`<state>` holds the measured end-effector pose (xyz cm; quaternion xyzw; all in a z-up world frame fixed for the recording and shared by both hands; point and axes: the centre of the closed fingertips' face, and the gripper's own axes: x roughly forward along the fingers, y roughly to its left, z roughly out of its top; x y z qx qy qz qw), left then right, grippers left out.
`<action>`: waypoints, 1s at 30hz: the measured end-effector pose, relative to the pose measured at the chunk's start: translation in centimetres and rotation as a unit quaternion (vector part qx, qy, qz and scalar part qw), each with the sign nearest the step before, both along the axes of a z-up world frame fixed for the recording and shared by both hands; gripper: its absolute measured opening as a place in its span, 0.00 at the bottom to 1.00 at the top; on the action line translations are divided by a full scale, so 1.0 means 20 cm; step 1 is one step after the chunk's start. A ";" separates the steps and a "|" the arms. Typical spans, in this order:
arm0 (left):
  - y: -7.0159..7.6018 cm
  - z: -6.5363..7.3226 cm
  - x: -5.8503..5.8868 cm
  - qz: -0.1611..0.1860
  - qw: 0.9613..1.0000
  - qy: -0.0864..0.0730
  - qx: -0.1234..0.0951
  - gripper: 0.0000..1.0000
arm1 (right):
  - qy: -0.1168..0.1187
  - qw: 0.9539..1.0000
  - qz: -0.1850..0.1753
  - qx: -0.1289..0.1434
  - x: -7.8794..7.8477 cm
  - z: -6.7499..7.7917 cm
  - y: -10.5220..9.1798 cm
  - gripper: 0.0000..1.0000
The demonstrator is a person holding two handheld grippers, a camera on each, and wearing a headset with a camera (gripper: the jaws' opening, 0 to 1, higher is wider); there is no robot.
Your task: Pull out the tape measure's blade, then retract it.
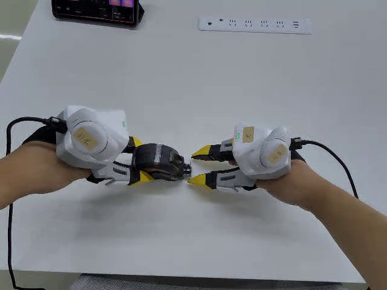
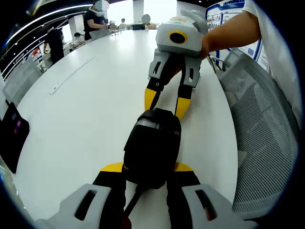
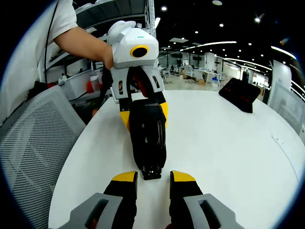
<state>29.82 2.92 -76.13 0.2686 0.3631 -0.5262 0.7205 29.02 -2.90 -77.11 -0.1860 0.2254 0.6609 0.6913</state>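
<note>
The white worktop (image 1: 181, 72) carried a power strip (image 1: 254, 25) at its far side and a dark screened device (image 1: 97, 11) at the far left. Near the front edge, the left claw (image 1: 140, 159) was pressed onto the black tape measure (image 1: 158, 162), steadying its case, I'd judge, so the blade could be drawn rightward. The right claw (image 1: 193, 168) stood spread either side of the blade's end hook (image 1: 187, 170), not yet pinching it.
</note>
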 end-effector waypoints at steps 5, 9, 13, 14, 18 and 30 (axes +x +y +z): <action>0.00 0.00 0.00 -0.001 1.000 0.000 0.000 0.28 | -0.003 1.000 0.007 0.000 0.00 -0.01 0.01 0.20; 0.00 0.00 0.00 -0.001 1.000 -0.001 0.000 0.28 | -0.004 1.000 0.009 0.002 0.00 -0.01 0.02 0.18; 0.00 0.00 0.00 -0.001 1.000 -0.001 0.000 0.28 | -0.001 1.000 0.009 0.003 0.00 -0.01 0.02 0.17; 0.00 0.00 0.00 -0.001 1.000 -0.001 0.000 0.28 | 0.000 1.000 0.010 0.004 0.00 -0.01 0.02 0.16; 0.00 0.00 0.00 -0.001 1.000 -0.001 -0.001 0.28 | -0.001 1.000 0.014 0.006 -0.01 -0.02 0.03 0.14; 0.00 0.00 0.00 -0.002 1.000 -0.003 0.000 0.28 | -0.001 1.000 0.016 0.007 -0.01 -0.03 0.04 0.12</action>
